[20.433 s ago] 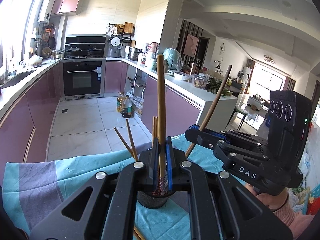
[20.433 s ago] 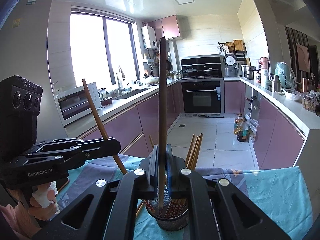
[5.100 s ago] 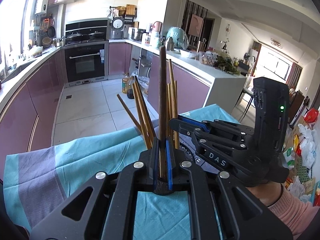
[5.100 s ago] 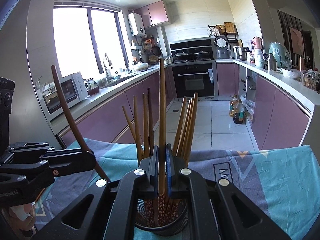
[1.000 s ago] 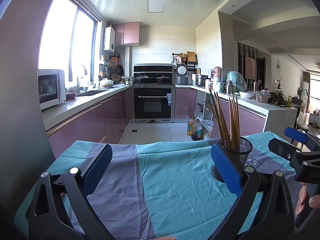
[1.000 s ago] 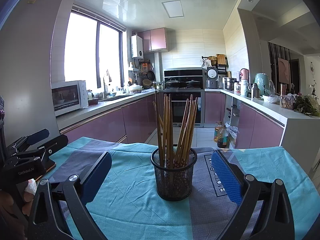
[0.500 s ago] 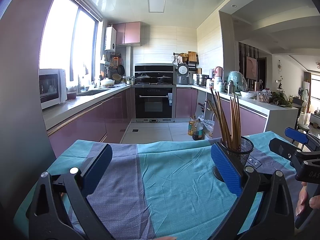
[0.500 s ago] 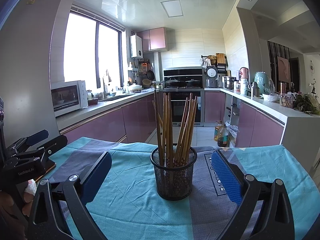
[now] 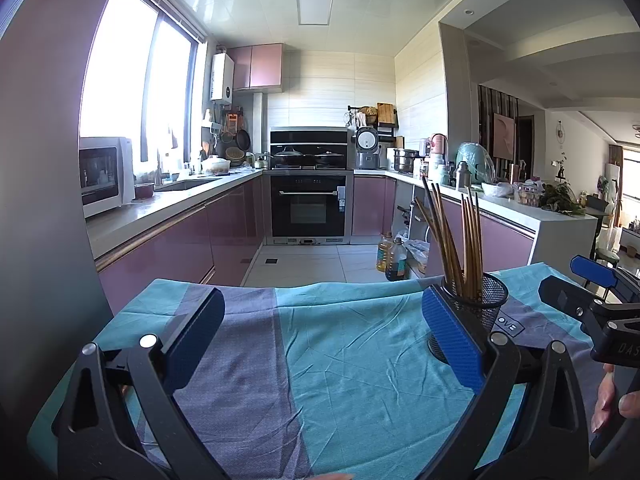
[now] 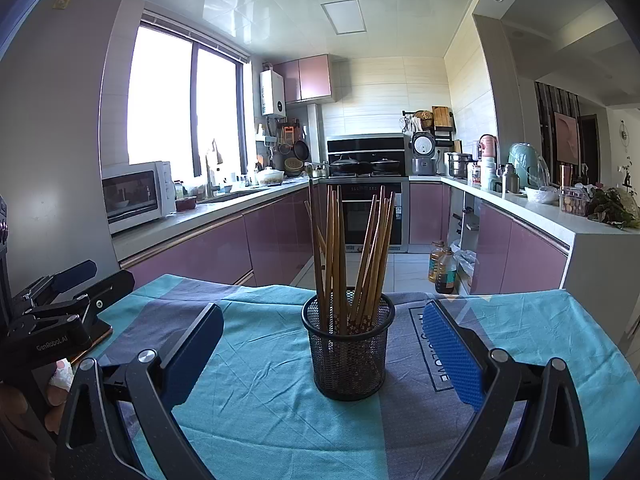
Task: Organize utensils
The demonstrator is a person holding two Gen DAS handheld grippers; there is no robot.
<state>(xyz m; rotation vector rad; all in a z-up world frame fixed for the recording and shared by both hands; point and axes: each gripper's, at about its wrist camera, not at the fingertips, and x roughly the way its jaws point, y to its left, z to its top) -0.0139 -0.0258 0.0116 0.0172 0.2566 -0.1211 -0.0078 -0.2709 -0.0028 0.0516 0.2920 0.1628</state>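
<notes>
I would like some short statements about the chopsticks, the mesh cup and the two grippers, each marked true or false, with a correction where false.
1. The chopsticks stand inside the black mesh cup. True.
2. The right gripper is shut on a chopstick. False: its jaws stand wide open and hold nothing.
3. The mesh cup lies on its side. False: it stands upright on the blue and purple tablecloth.
4. The left gripper is open and empty. True.
5. In the left wrist view the cup is on the left side of the picture. False: it is on the right, behind the right-hand blue pad.
</notes>
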